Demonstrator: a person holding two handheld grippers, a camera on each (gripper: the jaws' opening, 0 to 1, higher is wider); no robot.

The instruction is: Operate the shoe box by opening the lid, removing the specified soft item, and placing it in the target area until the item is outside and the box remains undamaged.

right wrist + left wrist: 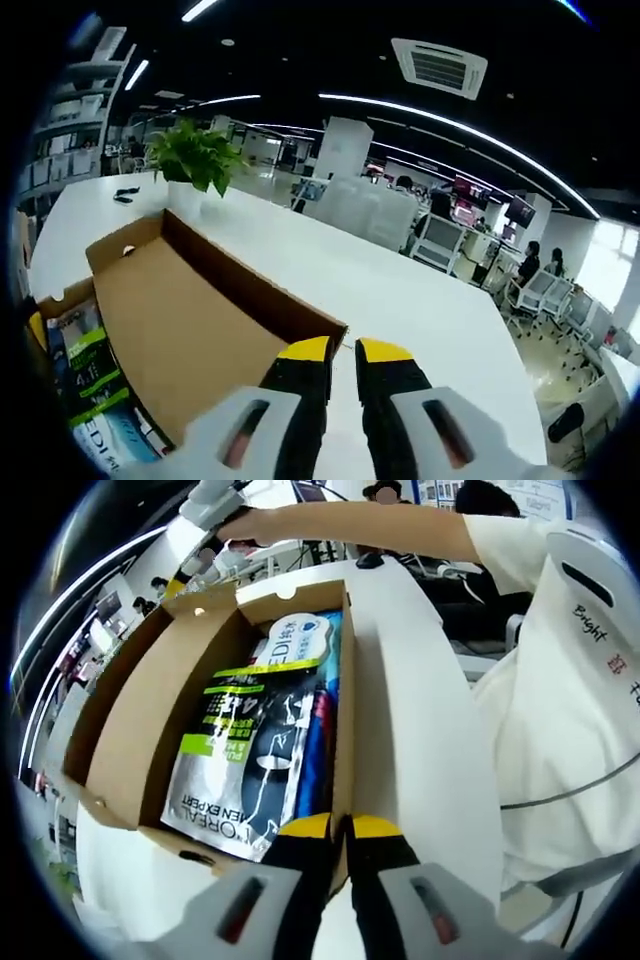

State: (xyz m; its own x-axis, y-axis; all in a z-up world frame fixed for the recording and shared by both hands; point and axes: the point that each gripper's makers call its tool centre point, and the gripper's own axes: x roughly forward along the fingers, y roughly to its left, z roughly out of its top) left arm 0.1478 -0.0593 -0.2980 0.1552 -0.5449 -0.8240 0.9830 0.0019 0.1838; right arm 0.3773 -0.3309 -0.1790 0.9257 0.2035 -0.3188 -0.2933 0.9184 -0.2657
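Brown cardboard is lying open on the white table: the box has its lid folded right back, so the opening step looks done. Inside, soft foil packets are stacked, a silver-and-black one on top with blue ones beneath and a white one at the far end; which of them is the wanted one is not settled by the task line, and none is out yet. In the left gripper view, the left gripper is sitting at the box's near corner with its yellow-tipped jaws pinched together on the side wall's top edge, apparently steadying the box. In the right gripper view, the right gripper is hovering by the lid's front corner, jaws nearly together with a narrow gap and nothing between them. A person's bare arm is stretching across beyond the box's far end. The chief risk, in my judgement, is the thin wall: a hard squeeze or a pull while a packet is being lifted could crease or tear it. The foil also looks slick, so a shallow pinch may slip or drag two packets out together.
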